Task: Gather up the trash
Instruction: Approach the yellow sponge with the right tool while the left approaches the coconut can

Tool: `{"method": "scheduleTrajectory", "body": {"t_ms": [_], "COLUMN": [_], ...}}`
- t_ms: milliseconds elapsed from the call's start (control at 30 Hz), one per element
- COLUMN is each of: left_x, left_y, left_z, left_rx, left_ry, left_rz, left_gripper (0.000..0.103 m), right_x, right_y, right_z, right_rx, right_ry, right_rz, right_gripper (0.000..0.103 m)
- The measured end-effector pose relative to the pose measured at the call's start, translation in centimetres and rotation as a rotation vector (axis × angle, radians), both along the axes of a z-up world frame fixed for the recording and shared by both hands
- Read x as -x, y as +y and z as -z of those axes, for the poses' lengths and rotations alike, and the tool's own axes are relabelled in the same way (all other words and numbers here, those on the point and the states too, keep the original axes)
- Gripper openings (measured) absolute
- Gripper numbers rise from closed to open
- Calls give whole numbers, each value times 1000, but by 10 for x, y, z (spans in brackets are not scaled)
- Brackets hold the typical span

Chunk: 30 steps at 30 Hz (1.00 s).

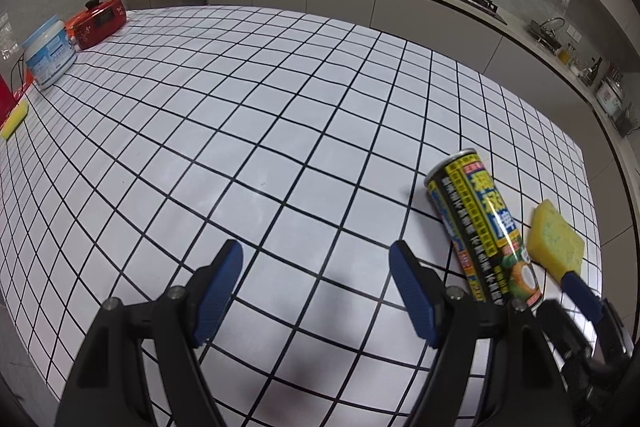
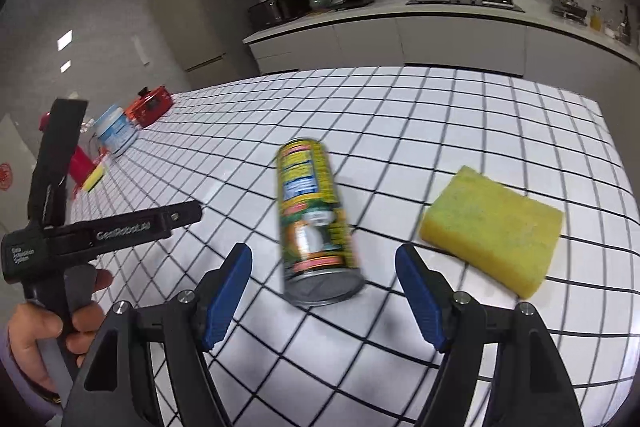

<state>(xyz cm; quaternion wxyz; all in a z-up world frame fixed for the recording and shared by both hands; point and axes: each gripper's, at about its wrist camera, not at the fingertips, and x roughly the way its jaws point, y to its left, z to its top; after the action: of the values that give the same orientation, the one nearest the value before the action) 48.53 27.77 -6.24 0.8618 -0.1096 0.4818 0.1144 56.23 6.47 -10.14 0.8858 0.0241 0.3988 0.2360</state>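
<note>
Can lying on checked table, just ahead of wide, empty right gripper, sponge beside.

Yellow-green printed can, yellow sponge, white black-gridded tablecloth, red pot, blue-padded jaws.

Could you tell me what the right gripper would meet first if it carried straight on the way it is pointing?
Most likely the lying can, which sits just ahead between the open right gripper fingers.
</note>
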Motion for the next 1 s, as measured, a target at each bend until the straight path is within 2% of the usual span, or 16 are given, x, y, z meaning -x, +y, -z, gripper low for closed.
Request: {"method": "scheduleTrajectory", "body": {"t_ms": [100,300,533,1000], "left_x": [3,11,24,45], "left_y": [-3,1,17,21], "left_z": [2,1,7,-3], "left_rx": [-31,-146,-154,-169], "left_ry": [12,30,68,38], "left_rz": [3,-13,-41,-83], "left_gripper": [77,77,77,77], "right_x": [-2,-3,-2,3], "right_y": [-11,-21,-23,-46], "right_z": [1,0,-1,-8], "right_rx": [6,19,41,120], "right_ry": [9,-2,-21,-60], "right_rz": [31,66,94,266], "right_gripper": [76,76,76,76]}}
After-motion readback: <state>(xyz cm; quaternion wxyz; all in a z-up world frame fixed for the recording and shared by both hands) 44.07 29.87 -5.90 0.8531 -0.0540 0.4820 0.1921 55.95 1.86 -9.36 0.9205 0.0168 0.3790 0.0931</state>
